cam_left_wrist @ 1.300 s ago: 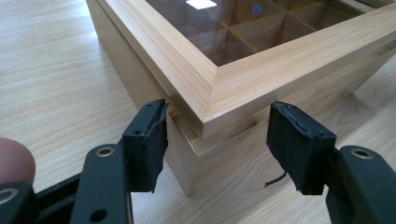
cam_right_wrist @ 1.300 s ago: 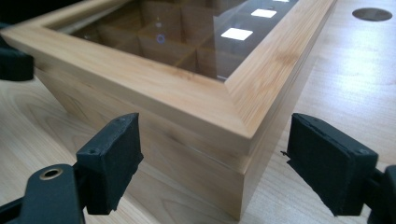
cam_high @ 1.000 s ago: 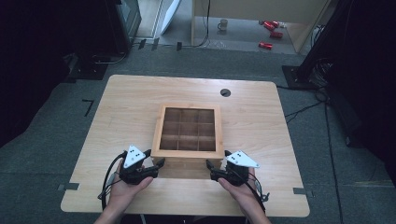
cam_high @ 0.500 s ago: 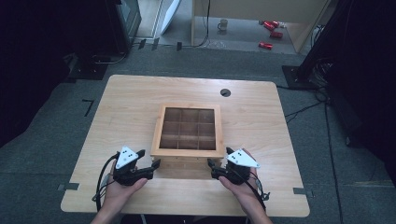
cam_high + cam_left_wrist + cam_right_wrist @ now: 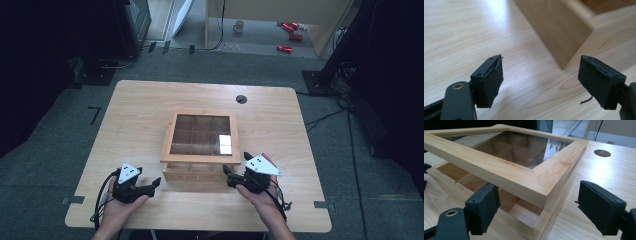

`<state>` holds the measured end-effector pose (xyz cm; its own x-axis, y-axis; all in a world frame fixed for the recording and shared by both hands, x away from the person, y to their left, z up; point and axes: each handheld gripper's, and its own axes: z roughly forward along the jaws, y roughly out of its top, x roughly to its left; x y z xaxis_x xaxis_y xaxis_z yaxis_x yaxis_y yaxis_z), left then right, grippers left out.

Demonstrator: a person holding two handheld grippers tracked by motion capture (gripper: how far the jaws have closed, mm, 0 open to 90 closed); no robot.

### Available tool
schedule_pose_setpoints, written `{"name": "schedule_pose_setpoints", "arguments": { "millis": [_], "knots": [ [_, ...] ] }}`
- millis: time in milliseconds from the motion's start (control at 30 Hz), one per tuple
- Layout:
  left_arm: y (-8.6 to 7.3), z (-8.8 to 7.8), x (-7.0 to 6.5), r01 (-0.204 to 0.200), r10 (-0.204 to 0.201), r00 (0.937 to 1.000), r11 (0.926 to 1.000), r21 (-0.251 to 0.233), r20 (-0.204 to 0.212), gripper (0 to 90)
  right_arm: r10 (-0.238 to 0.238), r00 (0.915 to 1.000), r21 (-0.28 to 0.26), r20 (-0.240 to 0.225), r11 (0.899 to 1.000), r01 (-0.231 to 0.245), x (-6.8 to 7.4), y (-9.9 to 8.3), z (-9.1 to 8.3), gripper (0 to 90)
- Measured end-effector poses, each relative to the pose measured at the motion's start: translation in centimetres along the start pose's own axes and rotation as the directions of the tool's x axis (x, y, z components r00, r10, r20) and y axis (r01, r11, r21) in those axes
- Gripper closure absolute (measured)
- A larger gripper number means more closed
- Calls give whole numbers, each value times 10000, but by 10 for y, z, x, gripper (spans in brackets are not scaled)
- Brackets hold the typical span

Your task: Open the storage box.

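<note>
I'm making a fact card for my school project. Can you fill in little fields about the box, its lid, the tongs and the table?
box: wooden box with compartments, mid-table
lid: glass-paned wooden lid, raised at the near edge, tilted
left tongs: left tongs open, near the box's front left corner, gripping nothing
right tongs: right tongs open, at the box's front right corner, lid corner between the jaws, not clamped
table: light wooden table with a round hole near the far edge
contents: none visible in the compartments
</note>
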<state>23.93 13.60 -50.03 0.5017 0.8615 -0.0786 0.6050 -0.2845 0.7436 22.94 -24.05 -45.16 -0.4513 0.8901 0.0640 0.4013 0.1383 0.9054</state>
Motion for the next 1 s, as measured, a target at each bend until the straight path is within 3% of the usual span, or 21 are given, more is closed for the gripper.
{"name": "schedule_pose_setpoints", "arguments": {
  "millis": [267, 400, 800, 1000],
  "knots": [
    [-9, 9, 2, -129, 162, 9988, 9974, 712, -467, 201, -270, 9996, -260, 35, 9993, 271, -2, 19, -4, 171],
    [-12, 10, -1, -449, 504, 9956, 9966, 696, -794, 199, -425, 9991, -460, 94, 9980, 429, -4, 32, -6, 170],
    [-14, 11, -2, -421, 460, 9958, 9979, 502, -794, 187, -739, 9969, -822, 270, 9937, 759, -21, 71, 1, 157],
    [-14, 11, -2, -421, 459, 9959, 9979, 494, -777, 188, -997, 9950, -1098, -29, 9890, 988, -32, 87, 9, 161]
  ]
}}
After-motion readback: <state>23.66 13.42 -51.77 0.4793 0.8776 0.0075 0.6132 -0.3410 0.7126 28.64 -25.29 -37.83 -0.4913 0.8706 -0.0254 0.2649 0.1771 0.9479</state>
